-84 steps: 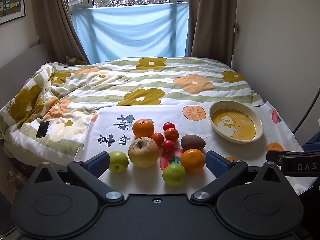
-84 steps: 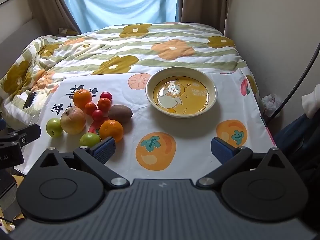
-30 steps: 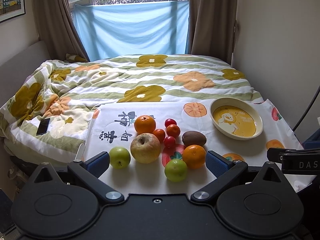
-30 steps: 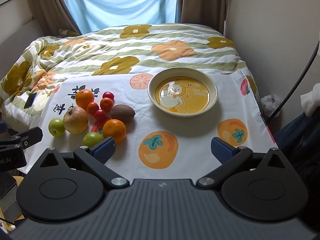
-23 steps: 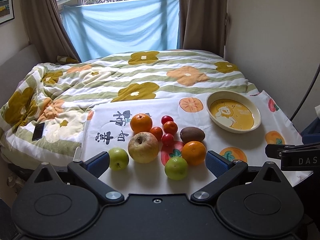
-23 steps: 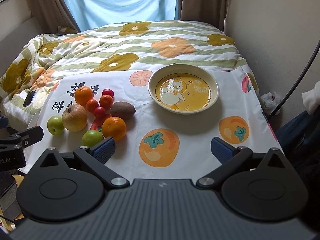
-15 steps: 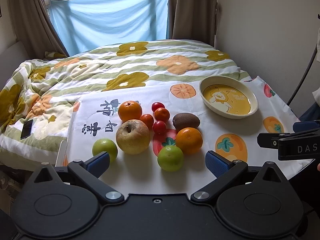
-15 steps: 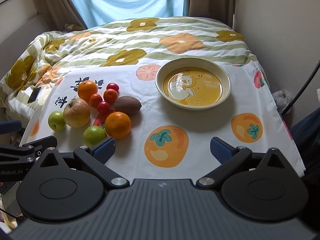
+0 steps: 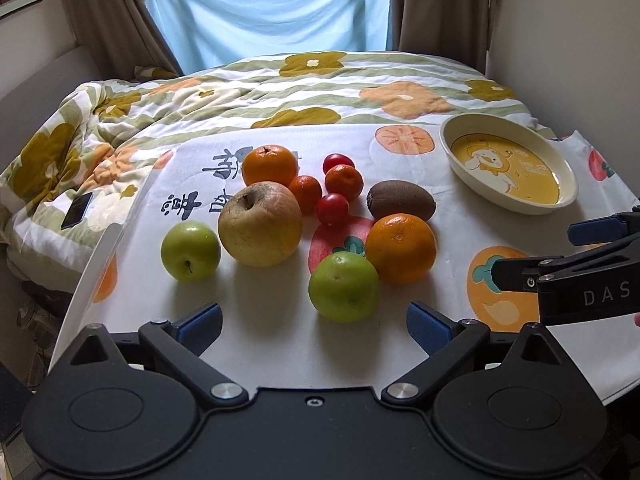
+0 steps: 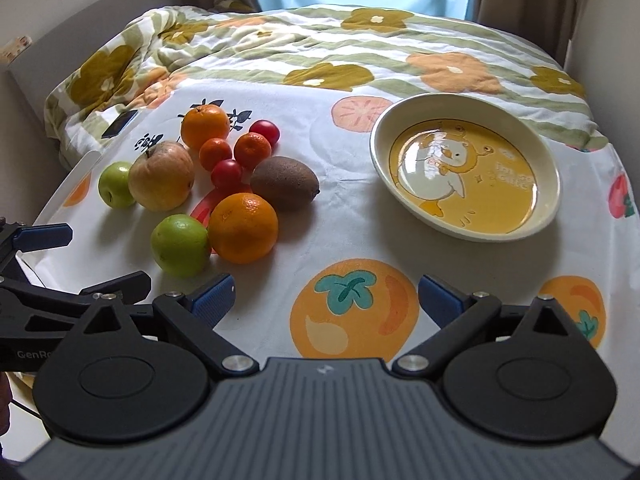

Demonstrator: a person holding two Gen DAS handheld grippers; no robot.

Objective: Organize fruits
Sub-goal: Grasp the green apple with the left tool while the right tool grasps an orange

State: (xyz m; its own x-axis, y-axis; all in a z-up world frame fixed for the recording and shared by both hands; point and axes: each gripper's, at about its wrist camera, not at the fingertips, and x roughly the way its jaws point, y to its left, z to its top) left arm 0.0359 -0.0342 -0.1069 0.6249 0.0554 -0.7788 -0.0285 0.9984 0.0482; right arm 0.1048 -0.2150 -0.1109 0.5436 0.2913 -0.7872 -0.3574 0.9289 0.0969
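Fruit sits in a cluster on a white printed cloth (image 9: 280,344): a large yellow apple (image 9: 260,225), two green apples (image 9: 344,287) (image 9: 191,251), two oranges (image 9: 401,248) (image 9: 270,165), a kiwi (image 9: 401,201), small mandarins and cherry tomatoes (image 9: 332,209). An empty cream and yellow duck plate (image 9: 508,196) lies to the right; it also shows in the right wrist view (image 10: 464,172). My left gripper (image 9: 314,326) is open and empty, just short of the near green apple. My right gripper (image 10: 326,298) is open and empty over a printed persimmon, right of the fruit (image 10: 243,227).
The cloth lies on a board over a bed with a flowered quilt (image 9: 320,84). A phone (image 9: 77,210) lies on the quilt at the left. A wall (image 9: 568,40) stands at the right. The board's near edge is under both grippers.
Both grippers have moved forward and lower toward the cloth, so the fruit and plate look larger and closer. Both stay open. No fruit has moved.
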